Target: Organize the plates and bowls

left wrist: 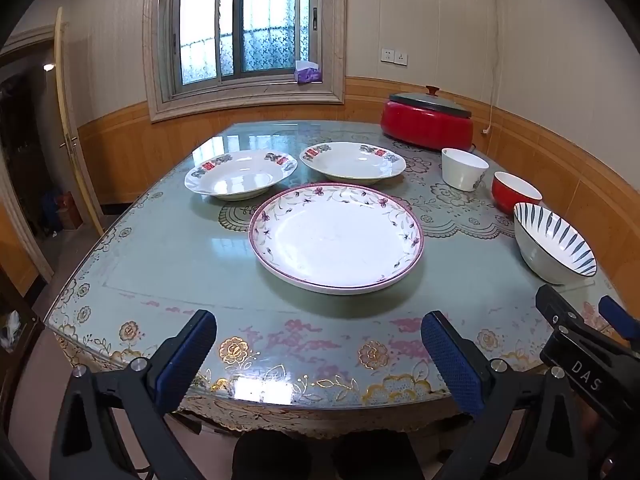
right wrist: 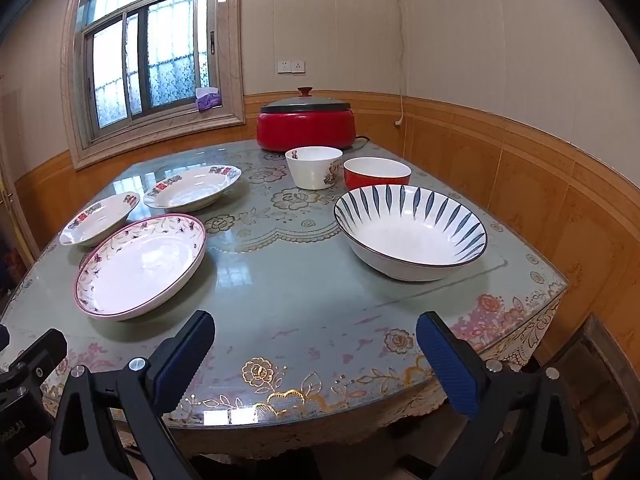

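- Left claw (left wrist: 318,356) spread wide, nothing between its blue pads, hovering over the near edge of the table (left wrist: 192,264).
- Right claw (right wrist: 316,356) likewise wide and empty, over the same near edge; seen at the far right of the left wrist view, beside the left claw.
- Straight ahead of the left claw: large floral-rimmed plate (left wrist: 336,238), flat on the table, apart from the pads.
- Beyond that plate, two deep plates with red-and-dark rim marks: one ahead and left (left wrist: 240,174), one ahead and slightly right (left wrist: 352,161), rims close together; whether touching, cannot tell.
- Ahead of the right claw, slightly right: blue-striped bowl (right wrist: 410,238), upright, well clear of the pads.
- Behind the striped bowl: red bowl (right wrist: 376,176) and white bowl (right wrist: 314,168), just beside each other.
- Farthest from both claws: red lidded cooker (right wrist: 306,124) at the back of the table, near the wall.
- From the right claw, the floral plate ahead and left, the two deep plates farther left behind it.
- Window (left wrist: 240,28) on the far wall, purple tissue box (left wrist: 307,71) on its sill.
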Demonstrator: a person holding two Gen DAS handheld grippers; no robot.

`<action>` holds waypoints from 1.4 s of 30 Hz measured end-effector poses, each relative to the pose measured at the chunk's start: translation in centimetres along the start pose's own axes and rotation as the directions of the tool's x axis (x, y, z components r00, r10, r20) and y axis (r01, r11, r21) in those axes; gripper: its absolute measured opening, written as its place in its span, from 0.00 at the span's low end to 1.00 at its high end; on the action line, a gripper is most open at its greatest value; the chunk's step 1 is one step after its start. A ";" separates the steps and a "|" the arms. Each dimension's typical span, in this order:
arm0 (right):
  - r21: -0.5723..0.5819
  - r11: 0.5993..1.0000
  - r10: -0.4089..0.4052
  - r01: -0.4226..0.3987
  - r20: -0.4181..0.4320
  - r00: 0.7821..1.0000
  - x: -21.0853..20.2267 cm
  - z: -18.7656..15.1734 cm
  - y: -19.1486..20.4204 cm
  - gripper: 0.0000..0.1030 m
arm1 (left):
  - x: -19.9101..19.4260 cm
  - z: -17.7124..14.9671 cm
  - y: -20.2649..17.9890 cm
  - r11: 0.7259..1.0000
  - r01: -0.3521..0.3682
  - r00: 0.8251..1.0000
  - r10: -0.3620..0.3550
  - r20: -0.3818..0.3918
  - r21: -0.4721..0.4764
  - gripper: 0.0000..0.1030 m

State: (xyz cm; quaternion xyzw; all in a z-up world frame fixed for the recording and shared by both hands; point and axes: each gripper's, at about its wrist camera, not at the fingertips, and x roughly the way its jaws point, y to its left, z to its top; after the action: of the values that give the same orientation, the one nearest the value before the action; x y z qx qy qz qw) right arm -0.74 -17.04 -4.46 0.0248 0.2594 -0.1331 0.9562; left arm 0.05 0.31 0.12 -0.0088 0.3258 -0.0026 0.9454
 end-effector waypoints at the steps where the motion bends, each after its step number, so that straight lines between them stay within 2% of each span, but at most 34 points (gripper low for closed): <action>1: -0.002 1.000 0.000 0.000 0.000 1.000 -0.1 0.0 0.1 1.00 | 0.0 0.0 0.0 1.000 0.001 1.000 -0.001 0.001 0.001 1.00; 18: 0.021 1.000 -0.019 0.019 0.012 1.000 -0.4 0.2 -0.8 1.00 | -0.1 0.1 -0.9 0.999 0.040 0.999 -0.040 -0.007 0.033 1.00; 42: 0.028 0.999 -0.016 0.016 0.007 1.000 -0.4 0.2 -1.0 1.00 | 0.2 0.1 -1.1 0.999 0.039 0.999 -0.038 -0.012 0.035 1.00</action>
State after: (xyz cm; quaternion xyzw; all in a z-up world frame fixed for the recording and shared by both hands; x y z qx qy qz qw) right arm -1.27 -17.95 -4.05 0.0356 0.2541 -0.1446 0.9556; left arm 0.25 -0.83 0.07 0.0017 0.3311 -0.0265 0.9432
